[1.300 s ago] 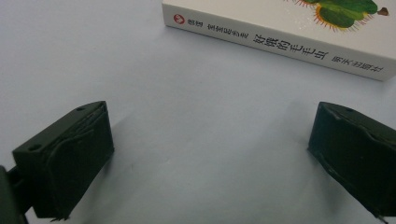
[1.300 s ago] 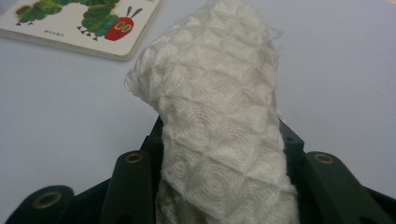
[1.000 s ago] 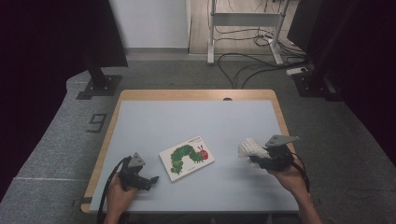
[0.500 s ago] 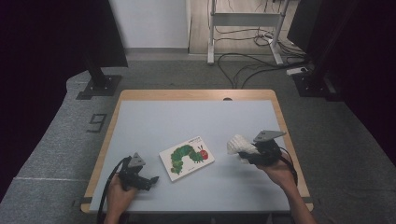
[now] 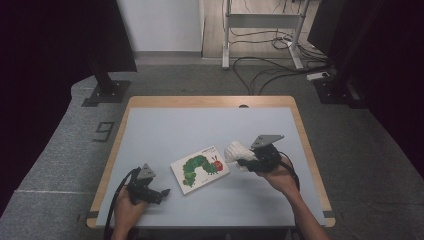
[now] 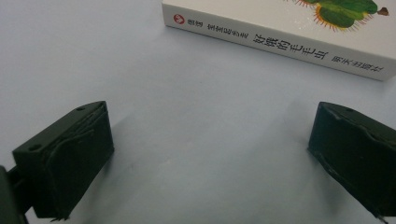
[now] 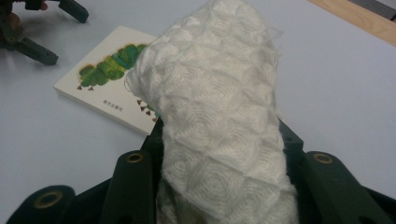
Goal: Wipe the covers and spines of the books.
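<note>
A white picture book (image 5: 200, 169) with a green caterpillar on its cover lies flat near the table's front middle. My right gripper (image 5: 243, 159) is shut on a white quilted cloth (image 5: 235, 151), held just right of the book's right edge. In the right gripper view the cloth (image 7: 219, 126) rises between the jaws and hides part of the book (image 7: 109, 77). My left gripper (image 5: 161, 192) rests on the table at the front left, open, its jaws pointing at the book's spine (image 6: 280, 46) with bare tabletop between them.
The pale blue table (image 5: 200, 125) has a wooden rim (image 5: 210, 101). A desk frame and cables (image 5: 270, 55) stand on the floor beyond it. A dark stand (image 5: 107, 90) sits at the back left.
My right gripper has carried the cloth leftward across the table, from near the right edge to beside the book. The left gripper has stayed put.
</note>
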Motion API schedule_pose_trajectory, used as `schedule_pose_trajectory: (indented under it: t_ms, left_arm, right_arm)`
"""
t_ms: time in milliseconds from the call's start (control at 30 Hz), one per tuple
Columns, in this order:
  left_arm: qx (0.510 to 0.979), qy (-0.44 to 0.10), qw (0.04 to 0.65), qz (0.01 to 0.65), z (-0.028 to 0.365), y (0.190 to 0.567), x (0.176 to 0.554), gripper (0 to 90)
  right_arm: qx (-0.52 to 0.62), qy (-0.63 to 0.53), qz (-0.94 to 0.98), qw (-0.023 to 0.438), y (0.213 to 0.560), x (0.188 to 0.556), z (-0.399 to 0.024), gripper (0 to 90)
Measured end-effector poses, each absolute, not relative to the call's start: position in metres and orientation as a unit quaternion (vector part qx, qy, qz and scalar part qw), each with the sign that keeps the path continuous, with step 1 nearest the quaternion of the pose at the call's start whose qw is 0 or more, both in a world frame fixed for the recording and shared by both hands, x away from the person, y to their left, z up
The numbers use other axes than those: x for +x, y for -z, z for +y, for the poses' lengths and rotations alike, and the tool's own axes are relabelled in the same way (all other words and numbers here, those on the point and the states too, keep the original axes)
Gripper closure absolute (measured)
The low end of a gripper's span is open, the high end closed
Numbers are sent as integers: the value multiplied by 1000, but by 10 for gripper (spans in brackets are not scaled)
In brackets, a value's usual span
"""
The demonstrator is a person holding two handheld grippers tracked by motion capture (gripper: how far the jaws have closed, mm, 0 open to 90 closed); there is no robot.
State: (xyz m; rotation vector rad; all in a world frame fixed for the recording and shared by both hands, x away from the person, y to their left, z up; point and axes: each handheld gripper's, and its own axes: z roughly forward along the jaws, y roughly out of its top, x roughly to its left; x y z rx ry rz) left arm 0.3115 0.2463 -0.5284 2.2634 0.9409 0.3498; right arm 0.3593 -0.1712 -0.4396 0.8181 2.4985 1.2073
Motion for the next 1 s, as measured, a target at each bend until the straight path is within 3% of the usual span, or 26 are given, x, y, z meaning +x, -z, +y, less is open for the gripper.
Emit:
schedule_pose_trajectory:
  t_ms: [567,1000]
  left_arm:
    - [863,-134,327,360,246,528,311,0]
    - [863,-134,327,360,246,528,311,0]
  right_arm:
    - [244,-411,872,104,463,371,-118,545]
    - [261,-392,876,103,507,380,-118,541]
